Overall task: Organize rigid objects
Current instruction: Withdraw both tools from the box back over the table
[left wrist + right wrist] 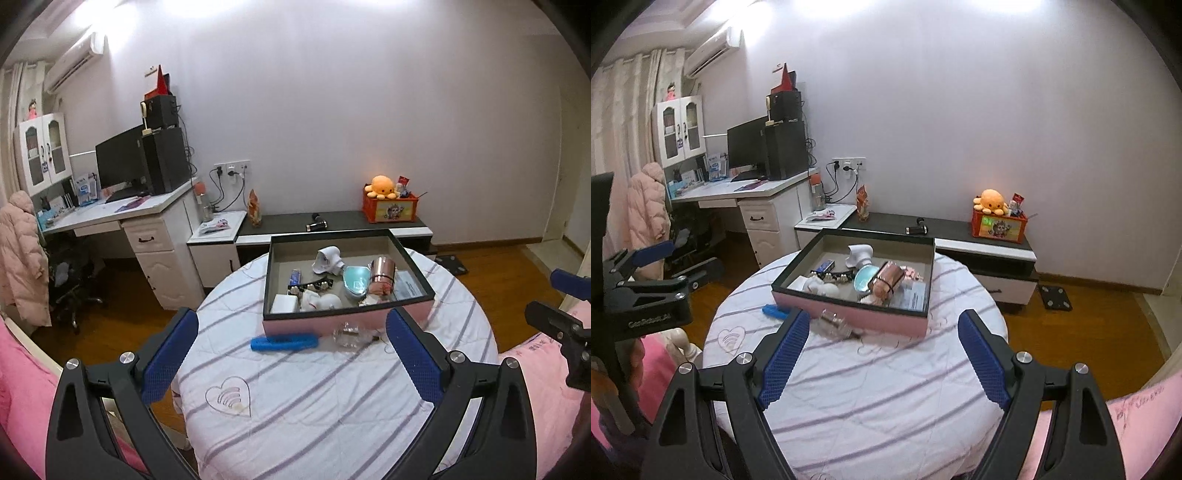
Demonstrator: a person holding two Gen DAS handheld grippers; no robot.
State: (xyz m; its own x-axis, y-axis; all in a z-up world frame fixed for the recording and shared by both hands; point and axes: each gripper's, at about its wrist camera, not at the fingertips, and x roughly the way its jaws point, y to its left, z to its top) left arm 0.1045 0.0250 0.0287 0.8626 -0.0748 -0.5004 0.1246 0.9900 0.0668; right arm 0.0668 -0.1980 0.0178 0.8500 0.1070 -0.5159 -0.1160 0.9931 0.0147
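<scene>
Item one: a blue ribbed plastic bar (284, 342) lies flat on the round table with a white striped quilted cover (295, 398), its long axis running left to right, parallel to the near pink wall of the tray and just in front of it.

Item two: a clear, crumpled-looking transparent piece (349, 334) lies beside the bar's right end, close against the tray wall; we cannot make out what it is.

Item three: a shallow rectangular pink tray with a black rim (347, 318). In it we count a copper-coloured metal cylinder (382, 278) lying on its side, a pale teal oval case (355, 281), a white nozzle-shaped device (327, 260), a black hair clip (312, 285), white pieces and a clear sleeve of printed paper (408, 282). Smaller contents overlap and stay unclear.

The left hand-held gripper (291, 363) and the right hand-held gripper (882, 360) both stand spread wide above the table, pinching nothing.
</scene>
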